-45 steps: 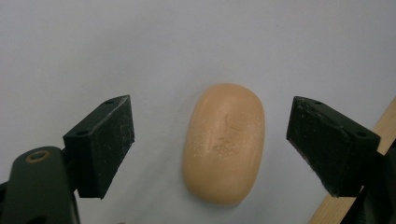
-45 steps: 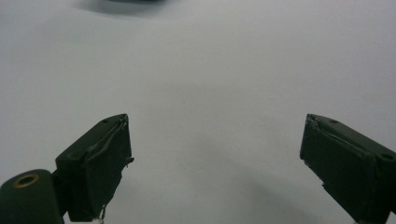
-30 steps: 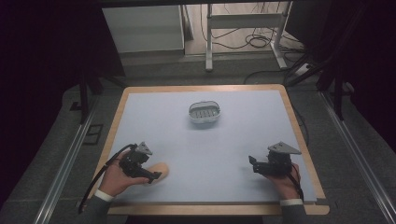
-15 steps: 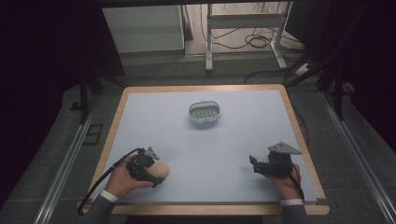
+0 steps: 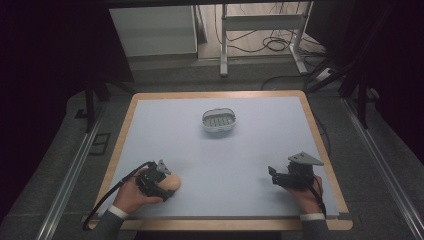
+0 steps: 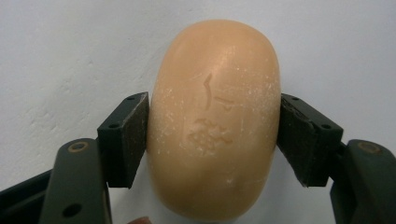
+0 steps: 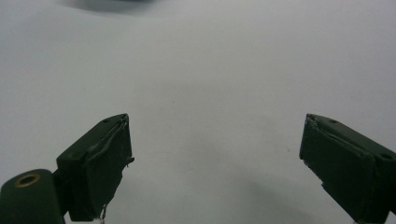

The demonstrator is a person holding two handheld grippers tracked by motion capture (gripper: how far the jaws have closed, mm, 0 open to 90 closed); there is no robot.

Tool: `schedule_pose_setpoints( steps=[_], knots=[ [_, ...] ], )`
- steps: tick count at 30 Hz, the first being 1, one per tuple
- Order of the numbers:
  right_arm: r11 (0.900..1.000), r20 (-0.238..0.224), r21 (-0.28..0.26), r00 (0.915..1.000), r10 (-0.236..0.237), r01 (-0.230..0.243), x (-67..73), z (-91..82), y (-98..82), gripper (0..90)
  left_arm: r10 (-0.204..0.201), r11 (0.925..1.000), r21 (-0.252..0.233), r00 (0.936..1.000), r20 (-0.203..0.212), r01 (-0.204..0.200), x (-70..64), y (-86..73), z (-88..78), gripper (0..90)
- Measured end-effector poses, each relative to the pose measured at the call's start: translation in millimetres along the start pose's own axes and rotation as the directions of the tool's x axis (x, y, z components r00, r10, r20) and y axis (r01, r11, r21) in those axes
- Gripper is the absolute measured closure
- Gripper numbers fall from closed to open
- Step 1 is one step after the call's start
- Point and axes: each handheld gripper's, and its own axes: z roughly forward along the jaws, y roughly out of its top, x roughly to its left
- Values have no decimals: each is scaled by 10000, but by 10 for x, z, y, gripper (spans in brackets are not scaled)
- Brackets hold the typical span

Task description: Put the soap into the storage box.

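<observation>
The left tool (image 6: 212, 135) has just closed and squeezes the soap (image 6: 215, 116) by its sides, ready to lift it. The right tool (image 7: 215, 163) waits, wide apart.

Bare table (image 5: 250, 165) all around; soap dish (image 5: 218, 120) stands mid-far.

floor: we see grey carpet (image 5: 65, 145) around the table
12 o'clock: white cabinet (image 5: 152, 30), metal frame (image 5: 260, 35), cables (image 5: 280, 45)
light: dim
</observation>
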Motion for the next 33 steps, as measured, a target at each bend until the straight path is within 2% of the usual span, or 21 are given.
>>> schedule_pose_setpoints(
  steps=[9, 14, 17, 33],
  knots=[
    [10000, 60, -11, 10000, -3, 3, 2, -5, 4, 90, 6, 10000, 51, 10000, 63, -7, 12, 17, 13, 291],
    [10000, 55, -20, 10000, 2, -2, -1, -8, 4, 91, 47, 10000, 48, 9999, 153, -48, 8, 21, 8, 320],
    [10000, 72, -42, 10000, 6, -6, -7, -12, 5, 92, 187, 9997, 143, 9996, 214, -190, 24, 29, 0, 321],
    [9999, 58, -105, 9999, 131, -131, -23, -20, 9, 92, 52, 9998, -201, 9991, 426, -44, 137, 58, -97, 323]
  ],
)
